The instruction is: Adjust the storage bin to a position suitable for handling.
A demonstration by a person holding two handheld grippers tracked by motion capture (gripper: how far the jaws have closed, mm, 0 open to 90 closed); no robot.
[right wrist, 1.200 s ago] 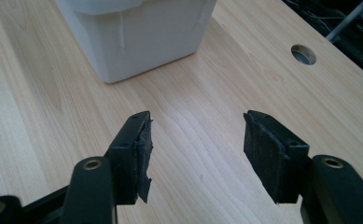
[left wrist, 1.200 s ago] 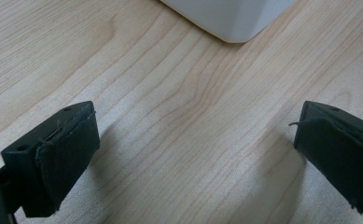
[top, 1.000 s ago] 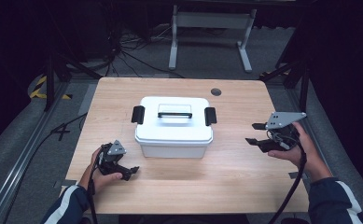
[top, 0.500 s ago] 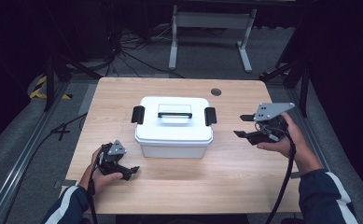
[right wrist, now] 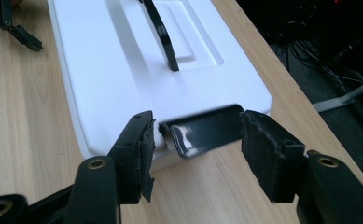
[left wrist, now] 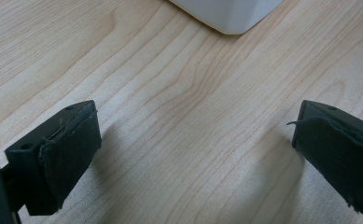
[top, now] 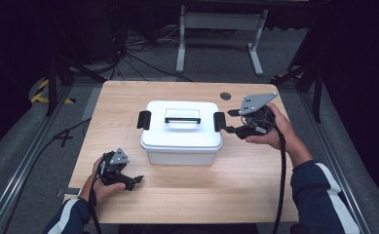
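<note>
In the middle of the wooden bench (top: pixel 236 190) one white plastic box (top: pixel 181 132) is sitting, its lid on, with one black handle (top: pixel 182 117) lying flat on top and two black latches, the left latch (top: pixel 143 119) and the right latch (top: pixel 219 121), one at each end. The right tool (top: pixel 230 122) is reaching the right latch, its jaws standing open on either side of it, not yet pressing. The left tool (top: pixel 134 180) is resting low at the near left, jaws spread wide over bare wood, just near the box's corner.
</note>
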